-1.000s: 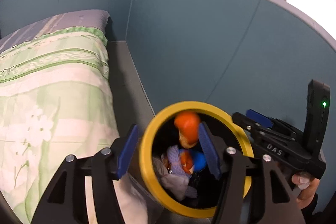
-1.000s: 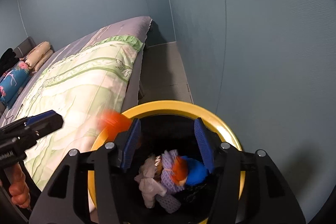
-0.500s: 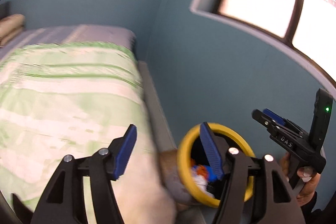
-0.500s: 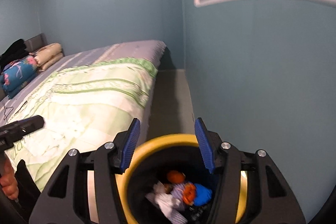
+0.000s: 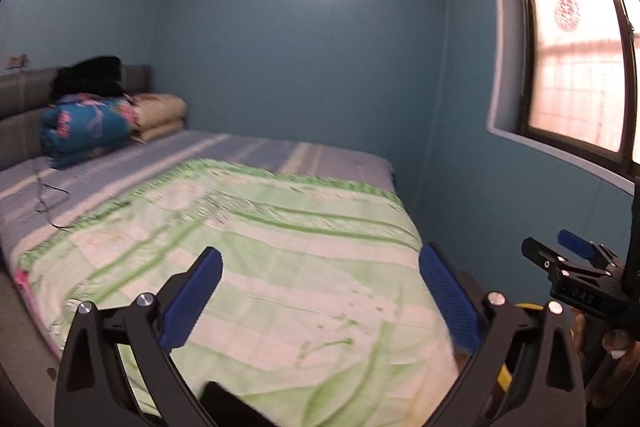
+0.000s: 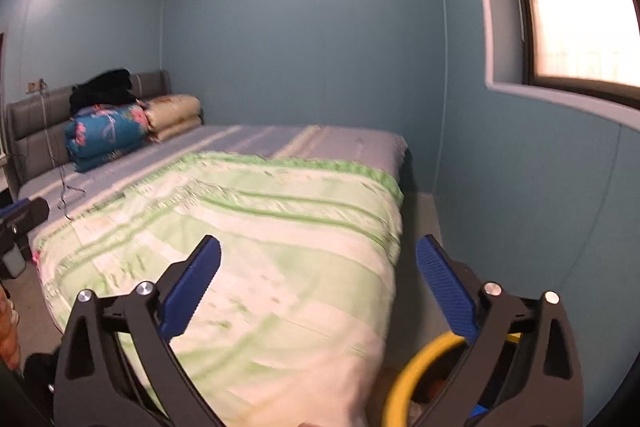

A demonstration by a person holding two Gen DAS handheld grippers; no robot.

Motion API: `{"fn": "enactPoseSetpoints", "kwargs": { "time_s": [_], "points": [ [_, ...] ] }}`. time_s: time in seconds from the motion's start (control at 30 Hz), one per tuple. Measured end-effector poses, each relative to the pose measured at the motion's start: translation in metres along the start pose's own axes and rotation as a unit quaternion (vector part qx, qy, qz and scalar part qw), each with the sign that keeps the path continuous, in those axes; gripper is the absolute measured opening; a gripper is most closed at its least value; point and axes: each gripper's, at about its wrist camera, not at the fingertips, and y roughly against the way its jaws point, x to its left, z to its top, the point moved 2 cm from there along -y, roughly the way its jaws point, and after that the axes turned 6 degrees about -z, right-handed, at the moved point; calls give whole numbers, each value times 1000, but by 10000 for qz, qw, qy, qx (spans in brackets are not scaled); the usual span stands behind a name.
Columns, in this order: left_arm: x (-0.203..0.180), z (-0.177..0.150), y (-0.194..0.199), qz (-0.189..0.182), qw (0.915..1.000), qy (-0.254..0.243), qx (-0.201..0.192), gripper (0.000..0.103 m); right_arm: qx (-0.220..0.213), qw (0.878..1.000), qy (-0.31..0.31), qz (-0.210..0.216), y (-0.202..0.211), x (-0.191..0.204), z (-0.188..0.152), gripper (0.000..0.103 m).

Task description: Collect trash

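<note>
Both my tools carry nothing: left gripper (image 5: 320, 283) and right gripper (image 6: 318, 279) spread wide over the green quilt (image 6: 260, 247). The yellow-rimmed bin (image 6: 416, 367) sits low right, just beside the bed's corner, partly behind my right finger; contents barely show. No loose trash visible on the quilt, the grey sheet (image 5: 200, 159) or the floor strip by the wall. I judge collection is at or near done, pending a scan of unseen floor

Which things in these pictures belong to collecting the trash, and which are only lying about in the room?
For the job: yellow-rimmed bin; left gripper, open and empty; right gripper, open and empty.

Only lying about: green quilt; blue floral bedding roll; beige folded blanket; black clothes.
</note>
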Motion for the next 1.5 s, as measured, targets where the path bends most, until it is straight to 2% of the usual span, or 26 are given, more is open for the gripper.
{"fn": "enactPoseSetpoints", "kwargs": {
  "time_s": [0.07,0.13,0.2,0.4,0.87,1.5],
  "points": [
    [7,0,14,231,9997,26,-104,95,-123,9999,-73,-11,7,13,4,95],
    [14,2,28,339,9992,76,-173,95,-276,9991,-203,-254,16,24,6,95],
    [16,1,38,531,9981,92,-291,95,-437,9981,-312,-308,26,32,6,95],
    [7,-5,64,753,9955,-40,-573,95,-843,9953,-407,-252,43,39,1,95],
    [1,-21,79,893,9932,290,-694,95,-945,9932,-434,-530,52,38,-13,95],
    [2,-22,81,874,9930,382,-695,95,-785,9950,-413,-462,46,39,-20,95]
  ]
}}
